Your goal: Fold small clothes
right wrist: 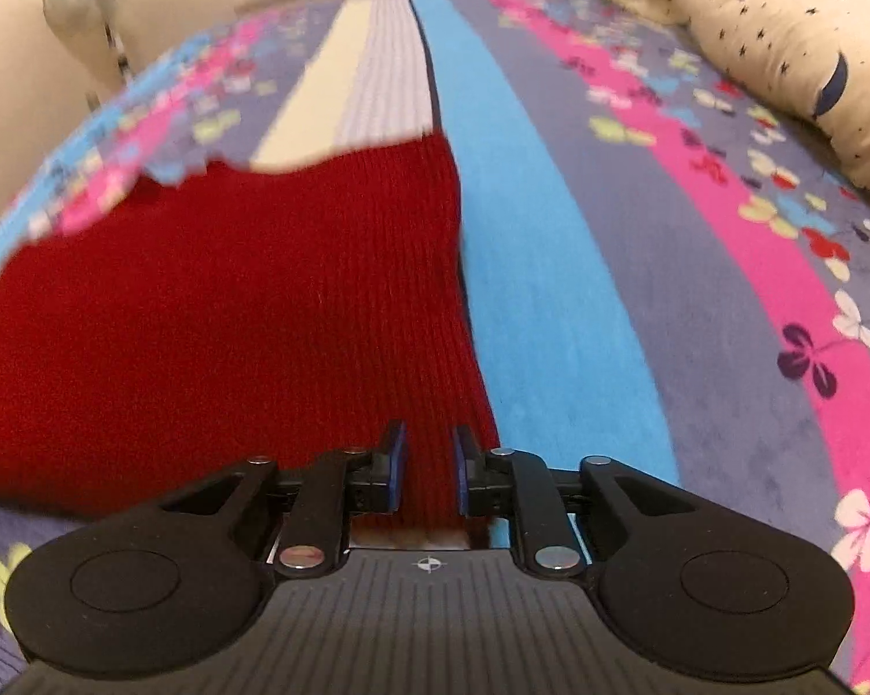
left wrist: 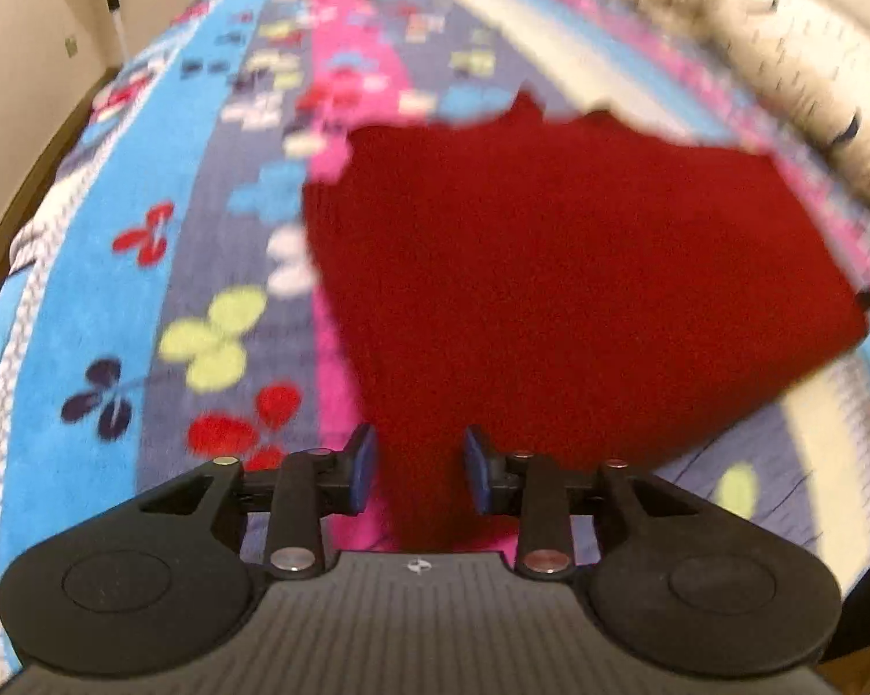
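Left gripper [left wrist: 417,466] and right gripper [right wrist: 429,466], jaws parted, each straddling red knit garment [left wrist: 550,266] on patterned bedspread [left wrist: 87,289]; grasp unconfirmed.

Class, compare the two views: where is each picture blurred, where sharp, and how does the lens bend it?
Left wrist: red garment and bedspread smeared; gripper sharp; bed bulges, barrel-like. Right wrist: knit ribs sharper near the gripper, far edge blurred; stripes curve; pillow fairly clear.

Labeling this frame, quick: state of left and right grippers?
Left gripper: open, fingers straddle the near edge of the red knit garment.
Right gripper: fingers apart around the garment's corner; whether they pinch it cannot be told.
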Available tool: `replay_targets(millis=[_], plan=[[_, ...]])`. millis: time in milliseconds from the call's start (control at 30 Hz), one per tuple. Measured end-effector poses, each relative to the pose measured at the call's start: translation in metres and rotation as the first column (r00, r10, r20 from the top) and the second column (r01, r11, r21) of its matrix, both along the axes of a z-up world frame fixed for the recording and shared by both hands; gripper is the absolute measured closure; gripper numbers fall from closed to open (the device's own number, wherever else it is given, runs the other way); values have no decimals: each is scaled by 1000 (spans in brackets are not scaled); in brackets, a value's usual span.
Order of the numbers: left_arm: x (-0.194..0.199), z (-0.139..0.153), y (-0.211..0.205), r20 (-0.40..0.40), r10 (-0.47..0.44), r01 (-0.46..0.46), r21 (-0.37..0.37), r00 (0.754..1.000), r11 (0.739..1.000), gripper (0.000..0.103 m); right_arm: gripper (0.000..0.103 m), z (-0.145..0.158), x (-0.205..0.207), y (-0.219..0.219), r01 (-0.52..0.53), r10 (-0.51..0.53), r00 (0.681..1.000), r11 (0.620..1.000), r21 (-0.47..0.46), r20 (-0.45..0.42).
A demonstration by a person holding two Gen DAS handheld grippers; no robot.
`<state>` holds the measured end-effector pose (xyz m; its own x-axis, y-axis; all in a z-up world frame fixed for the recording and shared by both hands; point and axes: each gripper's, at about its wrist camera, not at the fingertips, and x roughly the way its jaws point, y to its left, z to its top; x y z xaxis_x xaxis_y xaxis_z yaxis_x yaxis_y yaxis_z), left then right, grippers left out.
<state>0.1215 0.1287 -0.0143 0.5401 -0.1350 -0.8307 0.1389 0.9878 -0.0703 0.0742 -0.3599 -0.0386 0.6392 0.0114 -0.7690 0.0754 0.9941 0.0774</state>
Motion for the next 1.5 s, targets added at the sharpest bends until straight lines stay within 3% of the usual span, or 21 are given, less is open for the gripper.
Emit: replay_targets(millis=[100,200,267,333,433,500,567,633,733,767,800,867,933,1067,1300,1500], plan=[[0,3,-6,19,-14,14,-6,1000,1000,58,81,-9,5,-7,42,-43,998,999,-29,-44],[5,-15,-17,-46,-51,55,71,998,996,52,69,-23,10,-8,50,-56,991,997,-54,-121],[1,-19,-20,-28,-72,75,105,997,992,51,69,-16,7,-6,60,-65,995,996,-66,-77],[-2,-14,-18,3,-72,71,69,997,995,45,69,-5,3,-8,83,-84,996,995,-48,-14],[-9,-6,-19,66,-51,47,66,996,997,30,66,6,-4,-9,114,-112,993,993,-33,46],[-16,0,-25,108,-41,31,93,993,995,16,56,10,-9,-6,111,-108,991,993,-41,81],[-23,6,-32,136,-47,33,104,990,994,16,47,12,-11,-2,99,-92,991,993,-61,100],[-30,12,-37,160,-37,20,110,986,994,16,47,14,-14,6,72,-62,991,994,-85,115],[-34,16,-39,158,-54,45,59,986,997,18,47,16,-16,17,16,0,990,994,-109,143],[-31,13,-39,137,-72,66,48,988,997,24,47,15,-15,19,7,8,991,994,-111,137],[-28,5,-40,98,-82,77,57,992,995,33,47,12,-12,19,3,9,994,994,-110,113],[-18,-19,-40,-45,-70,75,117,997,990,42,47,-6,-2,19,11,-14,1000,992,-123,-16],[-15,-29,-40,-91,-60,75,170,994,983,40,48,-24,6,14,48,-65,990,990,-136,-129],[-20,-7,-33,-12,-46,46,62,999,997,35,48,-13,5,10,76,-86,993,991,-109,-83],[-17,3,-27,20,17,-18,66,1000,998,31,48,-1,-3,17,56,-54,998,984,-168,14],[-16,5,-22,23,29,-30,57,999,998,31,48,12,-11,28,53,-44,996,992,-115,80]])
